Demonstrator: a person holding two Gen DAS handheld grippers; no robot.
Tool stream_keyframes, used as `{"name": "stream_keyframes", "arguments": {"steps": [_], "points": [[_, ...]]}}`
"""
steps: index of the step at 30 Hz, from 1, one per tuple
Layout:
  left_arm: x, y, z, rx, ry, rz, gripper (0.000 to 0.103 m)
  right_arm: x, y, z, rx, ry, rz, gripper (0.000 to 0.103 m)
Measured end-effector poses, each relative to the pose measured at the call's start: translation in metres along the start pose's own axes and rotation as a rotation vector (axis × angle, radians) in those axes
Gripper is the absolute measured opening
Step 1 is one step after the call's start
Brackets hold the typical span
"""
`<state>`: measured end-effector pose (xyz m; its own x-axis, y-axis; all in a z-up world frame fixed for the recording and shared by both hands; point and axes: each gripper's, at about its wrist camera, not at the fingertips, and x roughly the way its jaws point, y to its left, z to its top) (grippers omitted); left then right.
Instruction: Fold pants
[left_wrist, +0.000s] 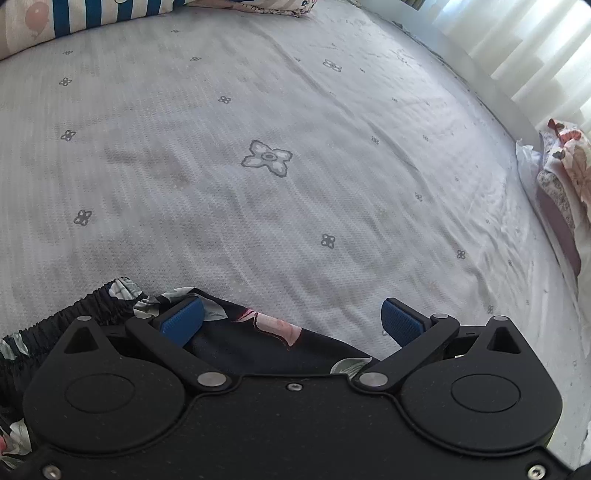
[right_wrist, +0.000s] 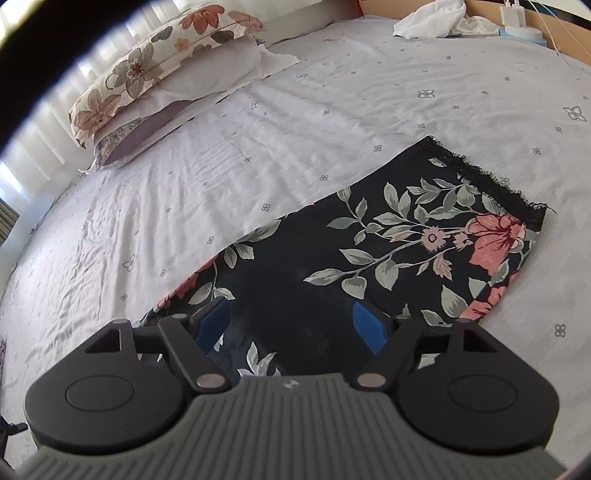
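Note:
Black pants with a pink and grey floral print lie flat on the bed. In the right wrist view a leg (right_wrist: 417, 236) stretches away to a fringed hem (right_wrist: 480, 177). In the left wrist view the elastic waistband (left_wrist: 85, 314) and upper part (left_wrist: 266, 332) lie under the gripper. My left gripper (left_wrist: 291, 321) is open and empty, its left blue pad (left_wrist: 183, 319) over the cloth, its right pad over the sheet. My right gripper (right_wrist: 291, 321) is open and empty, just above the dark cloth.
The bed has a pale grey sheet (left_wrist: 258, 166) with small flower marks. Floral pillows (right_wrist: 159, 74) lie at the far left, and show in the left wrist view (left_wrist: 565, 173). A striped pillow (left_wrist: 74, 18), white cloth (right_wrist: 432, 18) and a wooden edge (right_wrist: 554, 26) lie beyond.

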<state>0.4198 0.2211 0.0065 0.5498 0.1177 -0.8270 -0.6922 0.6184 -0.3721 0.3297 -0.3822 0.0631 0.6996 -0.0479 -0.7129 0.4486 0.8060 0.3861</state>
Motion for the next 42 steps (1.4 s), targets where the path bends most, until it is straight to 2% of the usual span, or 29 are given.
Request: {"name": "stream_keyframes", "arguments": {"steps": [1, 3, 5, 6, 8, 11, 15, 18, 21, 24, 26, 28, 30, 33, 35, 39, 42], "points": [[0.000, -0.001, -0.001, 0.008, -0.005, 0.014, 0.100, 0.001, 0.001, 0.001, 0.010, 0.000, 0.007, 0.085], [-0.001, -0.007, -0.005, 0.047, -0.029, 0.067, 0.086, 0.004, 0.003, 0.004, 0.037, -0.001, 0.027, 0.085], [-0.001, -0.014, -0.011, 0.115, -0.067, 0.153, 0.048, 0.005, 0.005, 0.006, 0.056, -0.001, 0.045, 0.085], [-0.003, -0.015, -0.014, 0.140, -0.087, 0.185, 0.039, 0.006, 0.006, 0.006, 0.060, -0.001, 0.053, 0.085], [-0.008, -0.006, -0.017, 0.136, -0.117, 0.162, 0.018, 0.008, 0.008, 0.007, 0.065, 0.001, 0.064, 0.085], [-0.014, 0.014, -0.015, 0.090, -0.125, 0.094, 0.002, 0.014, 0.008, 0.008, 0.079, 0.008, 0.076, 0.085], [-0.023, 0.038, -0.012, 0.054, -0.123, -0.015, 0.000, 0.029, 0.001, 0.012, 0.140, 0.011, 0.117, 0.085], [-0.030, 0.051, -0.011, 0.048, -0.130, -0.067, 0.000, 0.042, -0.003, 0.019, 0.200, 0.007, 0.165, 0.084], [-0.039, 0.061, -0.009, 0.044, -0.142, -0.103, 0.000, 0.058, -0.008, 0.024, 0.247, 0.002, 0.141, 0.084], [-0.050, 0.065, -0.007, 0.057, -0.167, -0.135, 0.000, 0.073, -0.019, 0.026, 0.293, -0.001, 0.112, 0.080], [-0.060, 0.068, -0.005, 0.061, -0.181, -0.167, 0.000, 0.085, -0.034, 0.023, 0.337, -0.006, 0.090, 0.073], [-0.074, 0.070, -0.004, 0.065, -0.197, -0.207, 0.000, 0.088, -0.039, 0.022, 0.347, -0.009, 0.076, 0.042], [-0.090, 0.072, -0.005, 0.073, -0.216, -0.247, 0.000, 0.091, -0.050, 0.020, 0.378, -0.028, 0.087, 0.031], [-0.109, 0.075, -0.002, 0.073, -0.238, -0.286, 0.000, 0.097, -0.068, 0.018, 0.454, -0.026, 0.169, 0.032], [-0.119, 0.078, 0.000, 0.071, -0.248, -0.299, 0.000, 0.101, -0.077, 0.017, 0.513, -0.029, 0.209, 0.037], [-0.135, 0.081, 0.000, 0.084, -0.266, -0.328, 0.000, 0.108, -0.076, 0.016, 0.501, -0.046, 0.197, 0.040], [-0.144, 0.082, -0.002, 0.098, -0.271, -0.342, 0.000, 0.107, -0.076, 0.016, 0.497, -0.096, 0.186, 0.040]]}}
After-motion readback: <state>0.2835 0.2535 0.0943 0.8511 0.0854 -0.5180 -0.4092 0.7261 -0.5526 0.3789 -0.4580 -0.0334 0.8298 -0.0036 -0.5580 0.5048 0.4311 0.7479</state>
